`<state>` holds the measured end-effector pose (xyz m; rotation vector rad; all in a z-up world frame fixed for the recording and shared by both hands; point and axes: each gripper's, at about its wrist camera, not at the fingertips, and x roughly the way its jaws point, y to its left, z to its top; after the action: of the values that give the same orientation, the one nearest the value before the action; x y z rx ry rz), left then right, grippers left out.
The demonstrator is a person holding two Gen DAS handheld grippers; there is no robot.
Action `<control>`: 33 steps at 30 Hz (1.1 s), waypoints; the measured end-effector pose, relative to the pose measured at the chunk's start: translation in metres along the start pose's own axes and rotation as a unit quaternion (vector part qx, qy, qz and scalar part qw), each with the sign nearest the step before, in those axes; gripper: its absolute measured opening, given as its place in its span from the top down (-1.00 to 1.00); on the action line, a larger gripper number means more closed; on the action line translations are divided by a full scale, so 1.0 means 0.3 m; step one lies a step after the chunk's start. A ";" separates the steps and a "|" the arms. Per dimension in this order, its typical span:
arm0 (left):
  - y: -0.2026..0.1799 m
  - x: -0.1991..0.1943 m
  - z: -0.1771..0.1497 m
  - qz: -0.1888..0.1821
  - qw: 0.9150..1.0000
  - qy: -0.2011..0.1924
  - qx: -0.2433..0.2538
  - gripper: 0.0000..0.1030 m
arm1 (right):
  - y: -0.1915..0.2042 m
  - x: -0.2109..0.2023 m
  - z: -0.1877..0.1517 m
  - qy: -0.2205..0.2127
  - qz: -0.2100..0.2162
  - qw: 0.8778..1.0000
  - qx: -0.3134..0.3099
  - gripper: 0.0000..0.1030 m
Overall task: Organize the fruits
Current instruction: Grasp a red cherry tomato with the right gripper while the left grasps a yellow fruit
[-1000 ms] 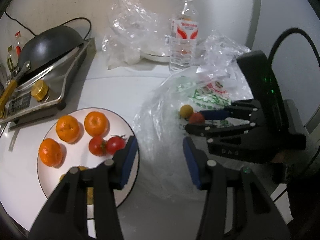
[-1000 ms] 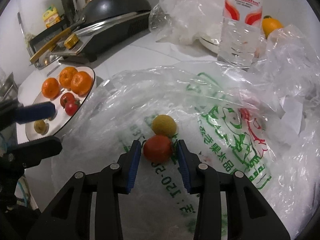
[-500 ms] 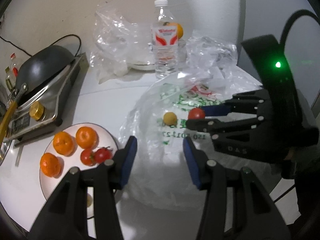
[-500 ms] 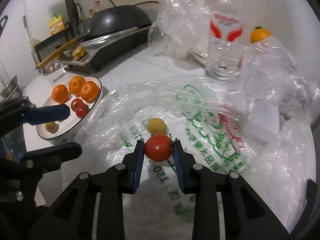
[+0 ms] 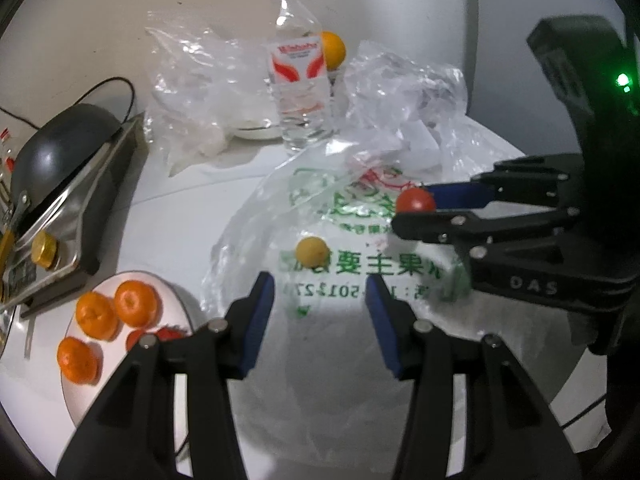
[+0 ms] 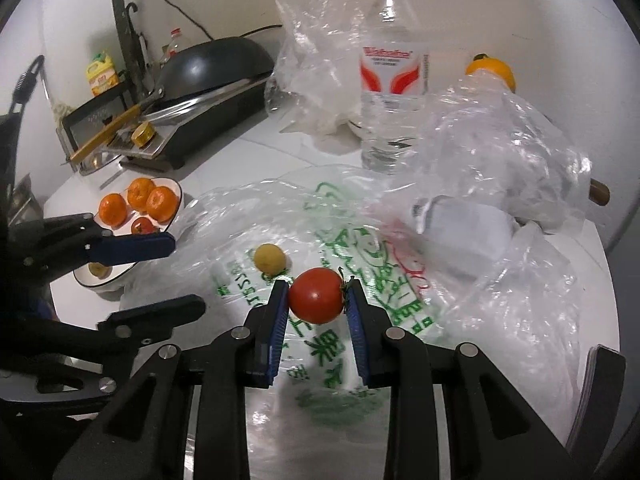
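Lifted clear of the plastic bag since a second ago, the red tomato now hangs in the right gripper, whose blue pads press on both of its sides — the jaws are drawn in narrow, just the fruit's width apart. Both wrist views have pulled back and upward over the same second, so more of the counter shows. The left gripper hovers above the printed bag with its jaws standing wide and nothing between them.

Just beyond the held tomato, one small yellow fruit lies on the bag, apart from everything else. Further to the left sits the white plate, partly behind the left gripper's fingers. On it I count three oranges, at least one red tomato — the left wrist view hints at a second beside it, half hidden — and one small yellow fruit at the near rim.

At the back stand one water bottle, crumpled clear bags, a dark wok on a cooker, and one more orange behind the plastic on the right.

Judging by this, the sorting is well past halfway: most fruit is already plated. Left to do, as I read it, are the tomato now in the right jaws, the yellow fruit on the bag, and perhaps the far orange.
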<state>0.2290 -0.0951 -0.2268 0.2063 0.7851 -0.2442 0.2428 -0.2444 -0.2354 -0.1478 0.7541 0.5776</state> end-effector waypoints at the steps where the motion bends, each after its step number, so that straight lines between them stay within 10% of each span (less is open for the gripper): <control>1: -0.001 0.010 0.004 -0.001 1.000 0.002 0.001 0.04 | -0.006 0.001 0.000 -0.001 0.000 1.000 0.001 0.40; 33: 0.028 0.265 0.079 -0.026 0.999 0.045 -0.004 0.24 | -0.091 0.065 -0.001 0.018 0.000 1.000 0.013 0.40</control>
<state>0.3015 -0.1045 -0.2669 0.1909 0.8817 -0.2814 0.2688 -0.2588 -0.2509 -0.1341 0.7964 0.5658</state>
